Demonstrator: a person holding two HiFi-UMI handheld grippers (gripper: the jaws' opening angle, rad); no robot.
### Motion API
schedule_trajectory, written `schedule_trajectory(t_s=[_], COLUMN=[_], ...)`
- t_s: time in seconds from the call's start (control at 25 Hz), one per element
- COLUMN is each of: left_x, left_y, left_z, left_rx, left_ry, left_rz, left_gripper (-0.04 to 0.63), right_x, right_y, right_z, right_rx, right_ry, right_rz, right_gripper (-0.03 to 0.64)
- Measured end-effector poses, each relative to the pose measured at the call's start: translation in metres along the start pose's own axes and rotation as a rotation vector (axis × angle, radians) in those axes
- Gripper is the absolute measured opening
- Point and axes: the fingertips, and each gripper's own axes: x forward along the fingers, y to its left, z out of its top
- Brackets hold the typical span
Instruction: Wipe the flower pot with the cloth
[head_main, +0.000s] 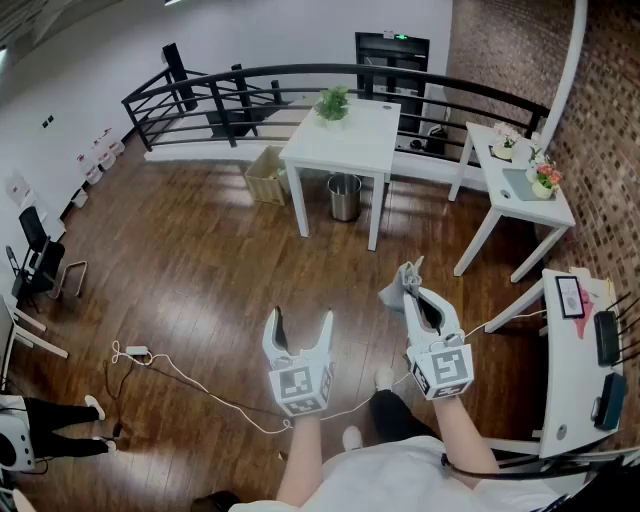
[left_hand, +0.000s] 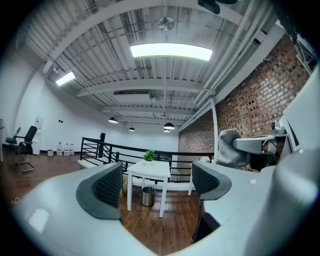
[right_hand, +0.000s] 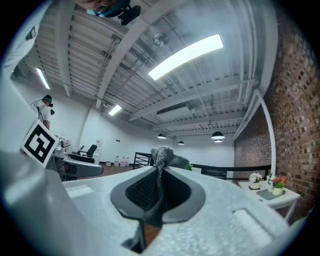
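Right gripper (right_hand: 159, 190): clamped tight on grey cloth (right_hand: 161, 162), fold poking out past tips. Left gripper (left_hand: 156, 182): held partly apart, nothing between. Potted plant (head_main: 333, 103) on far white table (head_main: 365, 140); small flower pots (head_main: 545, 182) on far-right table (head_main: 520, 195); intended one not certain. Cloth soft, light, floppy: deep pinch, bunch kept forward. Pot likely rigid, tippy, breakable: best steadied at rim with free gripper.
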Motion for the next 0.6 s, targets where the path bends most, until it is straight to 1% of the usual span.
schedule_trajectory(t_s=[0.16,0.28,0.36,0.48,0.6], left_x=[0.056,0.107,0.142,0.198,0.245], left_y=[0.003,0.008,0.016,0.024,0.027], left_z=[-0.001,-0.004,0.003,0.023,0.035], left_rx=[0.014,0.047,0.075,0.085,0.100], left_ry=[-0.006,0.013,0.001,-0.018,-0.025], left_rz=[-0.011,0.007,0.036,0.059,0.084], left_gripper=[0.437,0.436,0.427,0.425,0.418], right_x=[0.059,0.113,0.151,0.206,0.250], right_y=[-0.010,-0.033,-0.051,-0.081,-0.109], right_z=[-0.020,-0.032,-0.032,-0.023,-0.022], right_rx=[0.012,0.053,0.076,0.089,0.099], right_ry=[-0.011,-0.021,-0.046,-0.089,-0.105], right_rz=[0.037,0.062,0.078,0.102,0.129], right_gripper=[0.011,0.011,0.011,0.011,0.011])
